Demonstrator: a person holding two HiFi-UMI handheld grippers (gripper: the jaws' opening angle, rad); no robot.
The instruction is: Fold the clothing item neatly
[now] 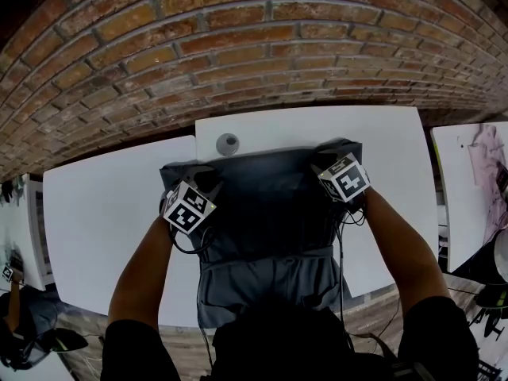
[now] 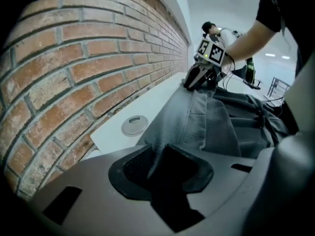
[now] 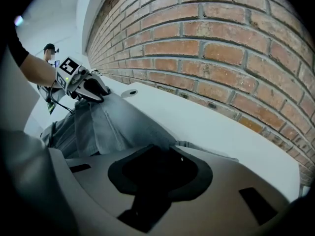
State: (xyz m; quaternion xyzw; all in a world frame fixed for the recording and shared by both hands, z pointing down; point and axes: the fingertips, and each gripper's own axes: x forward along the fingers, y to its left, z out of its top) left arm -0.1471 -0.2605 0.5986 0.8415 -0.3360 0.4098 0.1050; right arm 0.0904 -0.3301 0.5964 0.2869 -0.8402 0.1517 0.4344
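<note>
A grey garment (image 1: 270,213) lies on the white table (image 1: 397,181), its near part hanging over the front edge. My left gripper (image 1: 205,182) is at its far left corner, and in the left gripper view that gripper (image 2: 157,157) is shut on a pinched fold of the cloth (image 2: 197,117). My right gripper (image 1: 329,162) is at the far right corner. In the right gripper view it (image 3: 165,154) is shut on the cloth's corner (image 3: 118,127). Each gripper also shows in the other's view: the right gripper (image 2: 201,75) and the left gripper (image 3: 92,89).
A brick wall (image 1: 238,46) runs close behind the table. A round cable grommet (image 1: 228,143) sits in the tabletop just beyond the garment. A second white table (image 1: 103,213) adjoins at the left, and another one (image 1: 476,173) with printed sheets stands at the right.
</note>
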